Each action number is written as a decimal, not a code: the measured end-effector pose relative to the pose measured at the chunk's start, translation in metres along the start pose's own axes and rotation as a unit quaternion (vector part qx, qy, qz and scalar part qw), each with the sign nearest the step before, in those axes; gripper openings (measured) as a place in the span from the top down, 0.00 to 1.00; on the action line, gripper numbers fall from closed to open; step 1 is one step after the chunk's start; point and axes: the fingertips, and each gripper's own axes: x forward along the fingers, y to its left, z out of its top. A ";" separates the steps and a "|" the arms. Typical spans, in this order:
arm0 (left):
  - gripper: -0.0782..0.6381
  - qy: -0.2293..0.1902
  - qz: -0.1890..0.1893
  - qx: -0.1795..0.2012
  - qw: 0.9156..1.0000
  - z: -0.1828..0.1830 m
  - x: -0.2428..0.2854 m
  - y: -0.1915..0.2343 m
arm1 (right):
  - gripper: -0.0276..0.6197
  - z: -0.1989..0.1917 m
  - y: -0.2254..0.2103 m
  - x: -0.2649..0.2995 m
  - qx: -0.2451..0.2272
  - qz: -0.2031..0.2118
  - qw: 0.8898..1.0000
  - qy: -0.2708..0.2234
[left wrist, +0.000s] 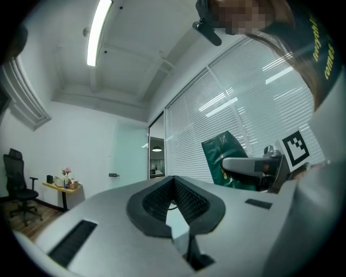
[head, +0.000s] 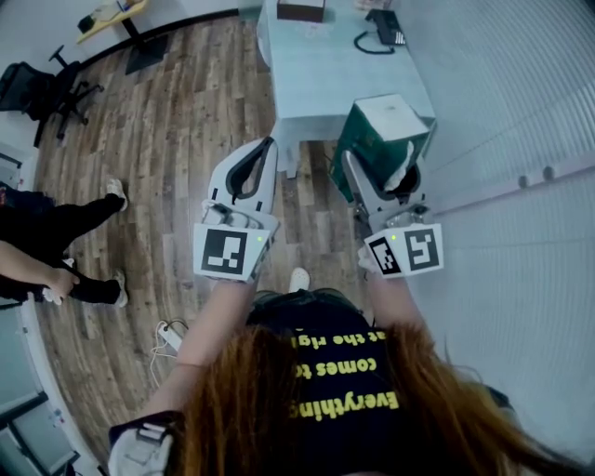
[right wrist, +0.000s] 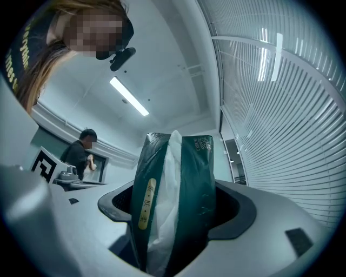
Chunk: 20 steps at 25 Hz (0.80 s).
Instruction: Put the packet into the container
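Note:
My right gripper (head: 383, 172) is shut on a dark green packet (head: 383, 138) with white tissue showing at its opening. In the right gripper view the packet (right wrist: 189, 195) stands upright between the jaws and fills the gap of the right gripper (right wrist: 175, 208). The left gripper view shows the same packet (left wrist: 224, 157) off to the right, held by the right gripper (left wrist: 251, 165). My left gripper (head: 264, 156) is raised beside it, apart from the packet, its jaws meeting with nothing between them (left wrist: 174, 183). No container can be told for certain.
A pale table (head: 325, 79) stands ahead with a brown box (head: 300, 9) and a telephone (head: 383, 26) on it. Window blinds (head: 521, 102) run along the right. A person (head: 51, 246) and an office chair (head: 42, 88) are at the left; a power strip (head: 168, 333) lies on the wooden floor.

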 end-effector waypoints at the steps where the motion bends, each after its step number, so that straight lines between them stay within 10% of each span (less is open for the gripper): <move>1: 0.89 0.000 0.002 0.000 1.000 -0.001 0.003 0.000 | 0.37 -0.001 -0.003 0.001 0.000 0.001 1.000 0.001; 20: 0.89 0.014 0.007 -0.001 1.000 -0.008 0.056 0.011 | 0.37 -0.013 -0.045 0.037 0.014 0.002 1.000 0.015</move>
